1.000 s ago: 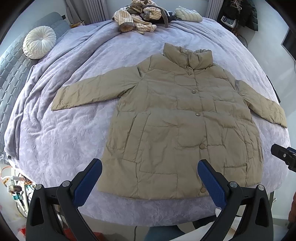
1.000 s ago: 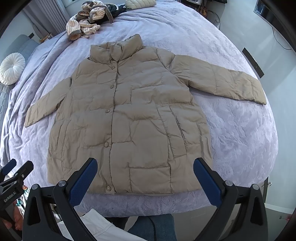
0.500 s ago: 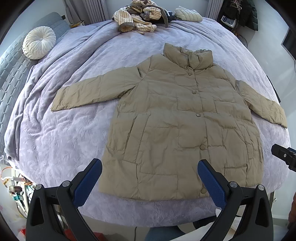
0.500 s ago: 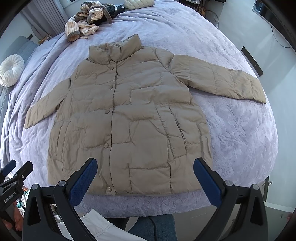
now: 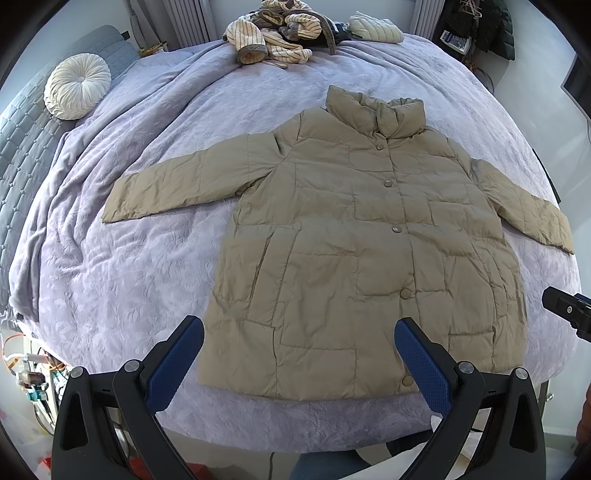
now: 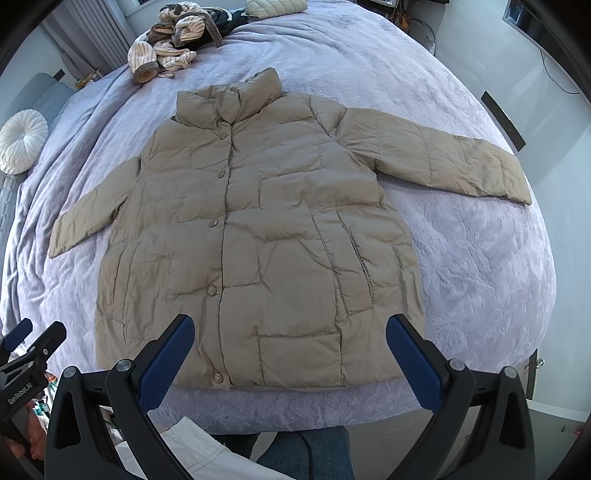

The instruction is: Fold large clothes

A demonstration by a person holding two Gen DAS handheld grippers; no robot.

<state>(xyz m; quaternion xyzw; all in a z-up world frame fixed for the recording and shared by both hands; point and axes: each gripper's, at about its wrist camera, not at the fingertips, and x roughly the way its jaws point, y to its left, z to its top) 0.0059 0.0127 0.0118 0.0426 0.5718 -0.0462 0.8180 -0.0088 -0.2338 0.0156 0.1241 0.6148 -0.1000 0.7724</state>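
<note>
A tan quilted puffer coat (image 5: pixel 354 236) lies flat and buttoned on a lilac bedspread (image 5: pixel 122 280), collar away from me, both sleeves spread out; it also shows in the right wrist view (image 6: pixel 266 229). My left gripper (image 5: pixel 299 343) is open and empty, held above the coat's hem at the near bed edge. My right gripper (image 6: pixel 290 341) is open and empty, also above the hem. The right gripper's tip shows at the right edge of the left wrist view (image 5: pixel 567 312); the left gripper shows at the lower left of the right wrist view (image 6: pixel 26 354).
A heap of striped clothes (image 5: pixel 273 37) and a folded pale quilted item (image 5: pixel 375 27) lie at the bed's far end. A round white cushion (image 5: pixel 77 86) rests on a grey sofa at far left. The person's legs (image 6: pixel 306 454) stand at the near bed edge.
Both views have shifted very slightly; the coat has not moved and both grippers stay open.
</note>
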